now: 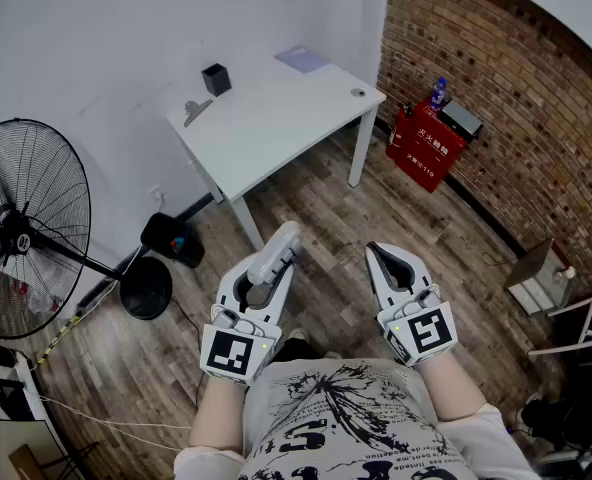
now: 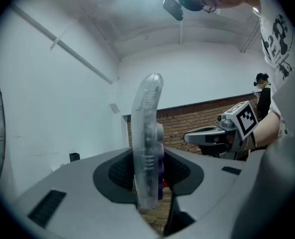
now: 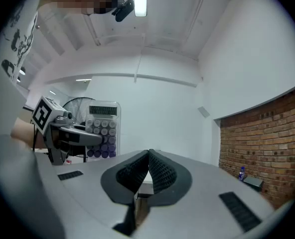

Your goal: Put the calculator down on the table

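So the left gripper (image 1: 259, 290) has its jaws clamped on the clear calculator (image 1: 282, 240), held up over the floor (grey and purple keys facing the other gripper). The right gripper (image 1: 391, 263) beside it is pinched shut, empty. The white table (image 1: 276, 118) sits at 12 o'clock, well apart.
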### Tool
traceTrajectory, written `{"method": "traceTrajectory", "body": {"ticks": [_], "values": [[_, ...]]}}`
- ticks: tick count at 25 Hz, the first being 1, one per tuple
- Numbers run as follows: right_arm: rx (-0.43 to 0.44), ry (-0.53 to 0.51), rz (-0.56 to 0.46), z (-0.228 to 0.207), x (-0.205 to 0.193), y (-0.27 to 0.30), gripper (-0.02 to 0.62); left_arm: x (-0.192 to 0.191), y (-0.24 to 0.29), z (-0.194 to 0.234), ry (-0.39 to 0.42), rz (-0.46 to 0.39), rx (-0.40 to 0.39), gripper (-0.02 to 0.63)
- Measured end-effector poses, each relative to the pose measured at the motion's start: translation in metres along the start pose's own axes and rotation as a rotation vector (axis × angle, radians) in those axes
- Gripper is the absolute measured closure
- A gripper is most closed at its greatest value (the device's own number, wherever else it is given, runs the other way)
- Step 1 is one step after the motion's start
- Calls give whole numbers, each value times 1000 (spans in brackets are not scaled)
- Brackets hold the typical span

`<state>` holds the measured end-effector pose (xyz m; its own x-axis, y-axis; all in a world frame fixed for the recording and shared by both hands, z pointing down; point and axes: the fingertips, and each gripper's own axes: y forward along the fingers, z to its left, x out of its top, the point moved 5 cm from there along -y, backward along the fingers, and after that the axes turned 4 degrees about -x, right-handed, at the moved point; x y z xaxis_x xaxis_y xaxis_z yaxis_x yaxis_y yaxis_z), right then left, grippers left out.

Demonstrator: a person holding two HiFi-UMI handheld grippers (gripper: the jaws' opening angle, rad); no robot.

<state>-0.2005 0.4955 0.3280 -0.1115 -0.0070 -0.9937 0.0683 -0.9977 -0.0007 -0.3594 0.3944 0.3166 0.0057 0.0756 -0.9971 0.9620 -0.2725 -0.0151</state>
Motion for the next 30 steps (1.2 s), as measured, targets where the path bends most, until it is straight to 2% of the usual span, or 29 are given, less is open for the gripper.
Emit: {"method": "traceTrajectory", "body": {"ticks": [4,11,15,19,21,25,30], "values": [[8,30,-2,-12,-1,-2,583,2,11,-6,-1,-8,3,465],[-13,17,22,-33,-9,5,582,-2,37,-3,-31,-6,-1,465],[11,33,43,-47,-19,4,581,-18,54,-6,-17,74,-30,465],[20,44,75,-63,-31,17,581,-24,78,0,-24,95,-54,465],[8,43,89,-75,-36,32,581,-24,95,10,-20,86,-60,465],[-14,32,120,-103,-47,72,581,-25,139,40,-50,12,-49,465],[-18,29,147,-146,-53,146,580,-33,201,95,-63,21,-56,465]]}}
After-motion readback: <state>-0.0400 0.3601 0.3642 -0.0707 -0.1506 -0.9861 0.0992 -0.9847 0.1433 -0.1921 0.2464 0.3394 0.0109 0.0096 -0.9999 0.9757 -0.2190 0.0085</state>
